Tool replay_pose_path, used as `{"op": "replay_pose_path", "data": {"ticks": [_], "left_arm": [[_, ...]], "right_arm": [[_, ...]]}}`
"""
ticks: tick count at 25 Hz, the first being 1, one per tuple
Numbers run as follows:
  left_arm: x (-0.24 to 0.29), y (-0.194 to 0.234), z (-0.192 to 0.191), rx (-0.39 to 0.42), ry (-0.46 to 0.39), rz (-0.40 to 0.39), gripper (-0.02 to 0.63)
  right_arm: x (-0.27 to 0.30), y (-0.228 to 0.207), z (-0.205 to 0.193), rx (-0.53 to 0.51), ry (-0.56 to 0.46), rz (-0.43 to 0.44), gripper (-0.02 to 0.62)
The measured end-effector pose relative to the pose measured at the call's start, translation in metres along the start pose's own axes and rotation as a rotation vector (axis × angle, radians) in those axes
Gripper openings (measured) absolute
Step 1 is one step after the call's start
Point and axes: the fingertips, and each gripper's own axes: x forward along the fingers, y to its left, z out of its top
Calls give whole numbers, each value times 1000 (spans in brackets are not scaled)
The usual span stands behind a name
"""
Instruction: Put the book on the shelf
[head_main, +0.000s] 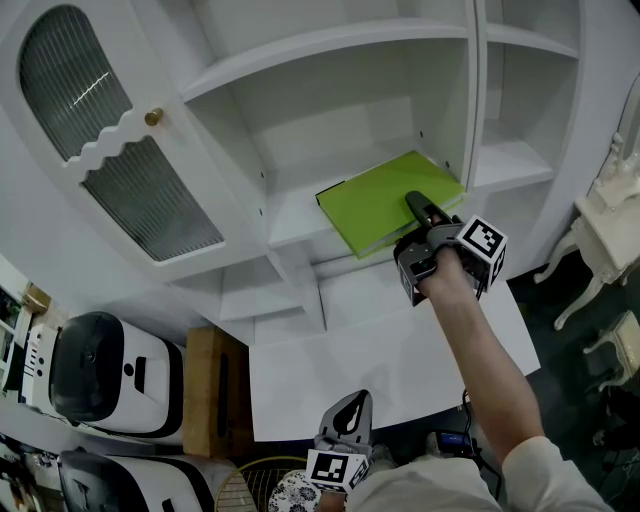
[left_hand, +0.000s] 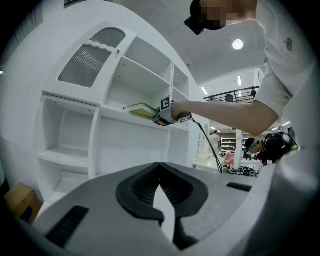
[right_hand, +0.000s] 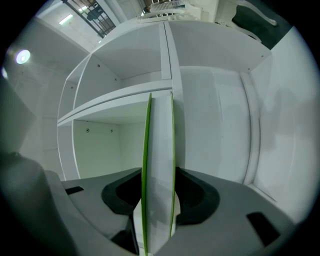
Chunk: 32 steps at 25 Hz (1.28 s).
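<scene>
The green book (head_main: 385, 200) lies flat on the middle shelf (head_main: 290, 222), toward its right end, with its near edge seemingly just past the shelf's front edge. The right tool (head_main: 414, 204) is clenched on it. The left tool (head_main: 349, 410) hangs low, closed and empty. I'd say it's nearly done: what's left is nudging the book in and letting go.

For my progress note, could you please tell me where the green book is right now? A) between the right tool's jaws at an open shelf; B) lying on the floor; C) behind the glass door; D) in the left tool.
A: the right tool grips the book, which lies partly over the shelf; the left tool is shut and empty.
</scene>
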Motion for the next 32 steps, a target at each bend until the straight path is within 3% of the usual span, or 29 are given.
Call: {"op": "replay_pose_path", "data": {"ticks": [6, 12, 18, 32], "left_arm": [[-1, -1, 1, 1, -6, -1, 2], [-3, -1, 0, 0, -2, 0, 3], [-3, -2, 1, 0, -6, -4, 2], [-2, 0, -3, -1, 6, 1, 2]], "right_arm": [[-3, 16, -1, -36, -5, 86, 255], [-7, 17, -4, -54, 17, 132, 267], [-9, 17, -4, -80, 20, 122, 288], [-29, 3, -5, -8, 35, 172, 291]]}}
